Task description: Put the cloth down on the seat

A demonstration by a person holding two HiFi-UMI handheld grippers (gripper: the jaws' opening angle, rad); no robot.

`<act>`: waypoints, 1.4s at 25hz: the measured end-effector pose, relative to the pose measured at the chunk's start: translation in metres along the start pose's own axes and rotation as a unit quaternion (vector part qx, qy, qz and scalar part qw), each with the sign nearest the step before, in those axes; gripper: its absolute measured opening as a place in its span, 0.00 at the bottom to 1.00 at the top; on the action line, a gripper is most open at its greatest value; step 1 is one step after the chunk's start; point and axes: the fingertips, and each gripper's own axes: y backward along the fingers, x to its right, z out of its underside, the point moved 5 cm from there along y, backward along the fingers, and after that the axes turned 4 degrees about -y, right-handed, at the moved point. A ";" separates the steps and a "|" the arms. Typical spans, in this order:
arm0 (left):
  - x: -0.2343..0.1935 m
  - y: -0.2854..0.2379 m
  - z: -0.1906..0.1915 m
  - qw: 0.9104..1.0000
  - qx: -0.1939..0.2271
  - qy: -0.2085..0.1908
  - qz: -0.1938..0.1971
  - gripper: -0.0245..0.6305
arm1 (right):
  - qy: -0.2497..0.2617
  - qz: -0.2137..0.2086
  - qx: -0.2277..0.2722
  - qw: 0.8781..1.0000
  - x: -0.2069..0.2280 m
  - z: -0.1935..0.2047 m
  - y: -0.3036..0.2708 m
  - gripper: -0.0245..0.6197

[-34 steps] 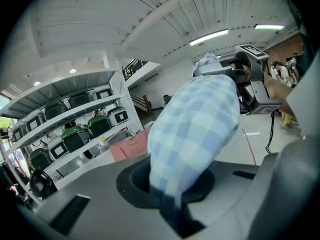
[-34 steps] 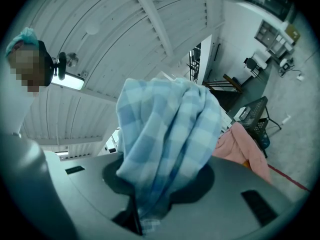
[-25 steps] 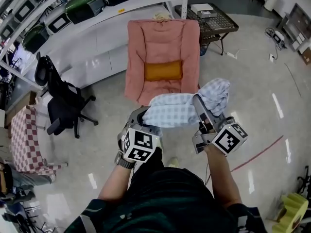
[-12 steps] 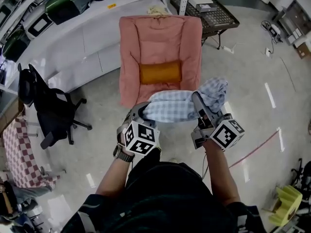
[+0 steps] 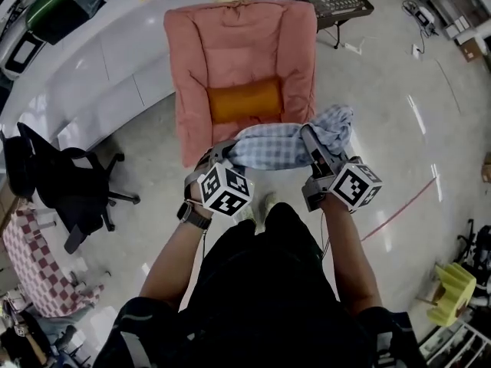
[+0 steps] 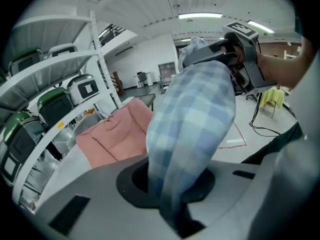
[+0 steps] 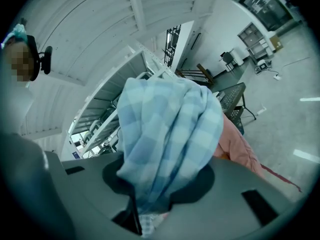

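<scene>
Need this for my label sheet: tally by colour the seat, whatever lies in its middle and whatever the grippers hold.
Pink: 1, the seat
Orange: 1, the cushion
Blue checked: 1, the cloth
Total: 3

Dark short-sleeved top (image 5: 261,297), wristwatch (image 5: 189,215); grey left tongs (image 5: 221,153), right tongs (image 5: 309,134), black-white marker cubes (image 5: 225,190).

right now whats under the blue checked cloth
The cloth hangs between the left gripper and right gripper, over the front edge of the pink seat. The orange cushion shows just beyond it. The strip of seat directly beneath is covered.
</scene>
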 end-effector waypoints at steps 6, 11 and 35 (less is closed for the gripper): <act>-0.007 -0.077 0.005 0.999 -0.007 0.001 0.044 0.11 | -0.002 0.040 -0.010 0.999 0.059 0.003 -0.033 0.25; -0.012 -0.157 0.018 0.997 -0.036 0.004 0.071 0.11 | -0.019 0.057 -0.042 0.997 0.127 0.015 -0.071 0.25; -0.016 -0.427 0.157 0.947 -0.252 -0.086 0.181 0.16 | -0.075 0.156 -0.227 0.959 0.370 0.163 -0.229 0.26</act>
